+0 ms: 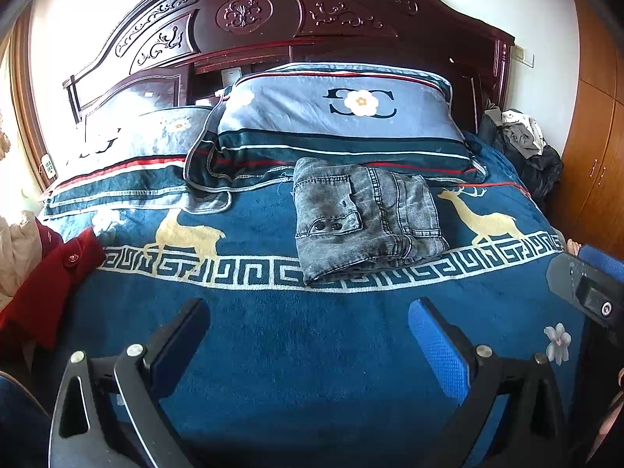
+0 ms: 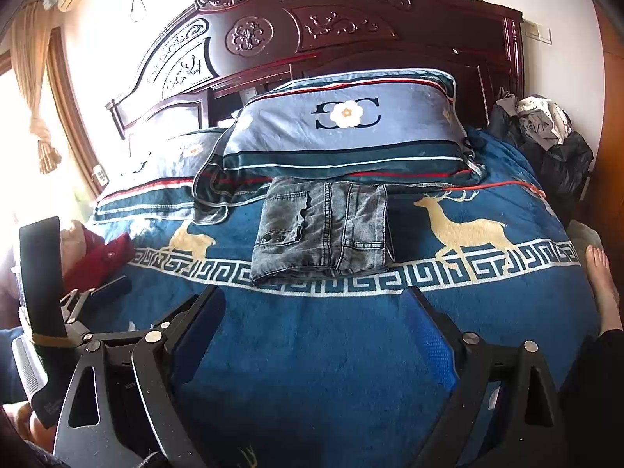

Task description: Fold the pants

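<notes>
Blue plush blanket (image 1: 296, 351) covers the bed, patterned with a cream key-fret band and tan deer; two deer show in each view, the left one partly hidden. Nearest: left gripper (image 1: 308, 335), jaws spread wide, nothing between them, hovering over bare blanket. Right gripper (image 2: 312, 323) likewise, jaws spread and empty. Its body is cut off at the right edge of the left-wrist view, so only a black corner shows.

Beyond the fret band: one pair of grey denim pants (image 1: 362, 218), folded into a compact rectangle, lying on the blanket with its near edge over the band and its far edge just beside the front pillow. One pocket flap with two dark buttons faces up.

Two pillows (image 1: 343, 117), the left one washed out by window glare. Red garment (image 1: 46, 284) at left edge, partly cut off. Clothes heap (image 2: 546, 136) at far right, items indistinct. Carved dark headboard (image 2: 312, 19) behind.
</notes>
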Tool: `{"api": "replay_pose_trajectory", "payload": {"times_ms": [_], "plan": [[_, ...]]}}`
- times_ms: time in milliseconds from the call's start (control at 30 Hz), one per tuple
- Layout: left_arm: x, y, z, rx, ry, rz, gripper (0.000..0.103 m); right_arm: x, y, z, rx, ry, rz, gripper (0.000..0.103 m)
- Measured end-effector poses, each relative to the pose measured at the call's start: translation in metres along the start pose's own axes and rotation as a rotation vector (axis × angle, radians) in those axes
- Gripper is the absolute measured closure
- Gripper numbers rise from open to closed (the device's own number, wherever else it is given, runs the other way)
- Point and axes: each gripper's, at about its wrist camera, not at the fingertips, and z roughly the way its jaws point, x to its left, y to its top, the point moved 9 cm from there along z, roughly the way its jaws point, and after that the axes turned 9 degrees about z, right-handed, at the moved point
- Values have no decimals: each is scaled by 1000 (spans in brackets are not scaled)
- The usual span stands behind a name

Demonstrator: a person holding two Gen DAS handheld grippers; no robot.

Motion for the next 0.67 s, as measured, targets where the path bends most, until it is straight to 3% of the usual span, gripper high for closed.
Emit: {"api": "replay_pose_trajectory", "payload": {"times_ms": [667], "plan": [[-2,-1,11,12,-5,-8,0,-1,-3,10,16,-12,1,12]]}}
